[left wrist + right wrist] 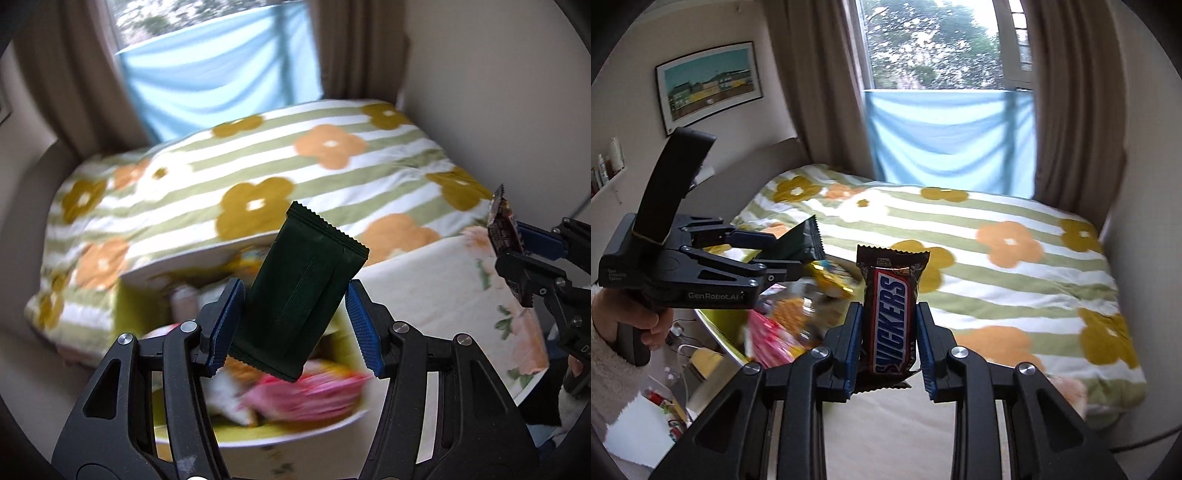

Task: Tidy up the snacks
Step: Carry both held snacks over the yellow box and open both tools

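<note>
left claw grips a dark green packet upright between its pads, above a blurred snack box. right claw clamps a snickers bar upright, over a flowered bed.

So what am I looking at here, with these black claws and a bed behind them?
No robot: a person carries a two-fingered tool in each hand, each with a camera looking along its fingers. One picture is from the left tool, the other from the right. The left hand-held gripper grips a dark green packet. The right hand-held gripper is shut on a Snickers bar. Below them is a box of snacks, blurred, beside a bed with a flowered duvet.
</note>
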Demonstrator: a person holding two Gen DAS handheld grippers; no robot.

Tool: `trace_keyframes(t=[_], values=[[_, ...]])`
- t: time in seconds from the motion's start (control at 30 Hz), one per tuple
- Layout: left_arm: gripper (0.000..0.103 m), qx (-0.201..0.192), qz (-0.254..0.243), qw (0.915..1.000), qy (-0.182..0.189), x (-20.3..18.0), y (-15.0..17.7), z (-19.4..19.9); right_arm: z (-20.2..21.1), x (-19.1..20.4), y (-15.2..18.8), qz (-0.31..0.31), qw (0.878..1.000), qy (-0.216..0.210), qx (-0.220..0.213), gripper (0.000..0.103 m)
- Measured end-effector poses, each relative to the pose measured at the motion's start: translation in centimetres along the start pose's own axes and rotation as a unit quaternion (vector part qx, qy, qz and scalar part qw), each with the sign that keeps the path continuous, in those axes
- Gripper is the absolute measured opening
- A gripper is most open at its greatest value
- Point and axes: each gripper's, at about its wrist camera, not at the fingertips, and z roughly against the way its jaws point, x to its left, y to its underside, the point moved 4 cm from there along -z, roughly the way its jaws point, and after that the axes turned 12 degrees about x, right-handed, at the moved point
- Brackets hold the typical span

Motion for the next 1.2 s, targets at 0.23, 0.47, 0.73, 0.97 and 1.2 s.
trace_keyframes(t=[0.23,0.47,0.73,0.97,1.2], values=[[0.054,0.035,0.040,0.9985,0.007,10.7,3.1,-3.3,-6.6,7.9,-3.2,0.007,0.999,-0.040,0.025,0.026],[0.102,0.055,-0.003,0.9983,0.018,12.2,3.4,-7.5,-12.1,11.6,-4.0,-0.018,0.997,-0.048,0.060,0.026],[0.103,0.046,0.037,0.9970,0.052,14.6,6.7,-7.4,-14.1,11.4,-3.5,-0.040,0.995,-0.025,0.093,0.026],[0.102,0.047,0.077,0.9949,0.044,15.3,8.5,-6.9,-15.1,11.7,-4.3,-0.031,0.994,-0.020,0.105,0.026],[0.102,0.041,0.094,0.9945,0.022,15.6,9.3,-6.1,-16.5,12.1,-5.5,-0.029,0.993,-0.020,0.110,0.103]])
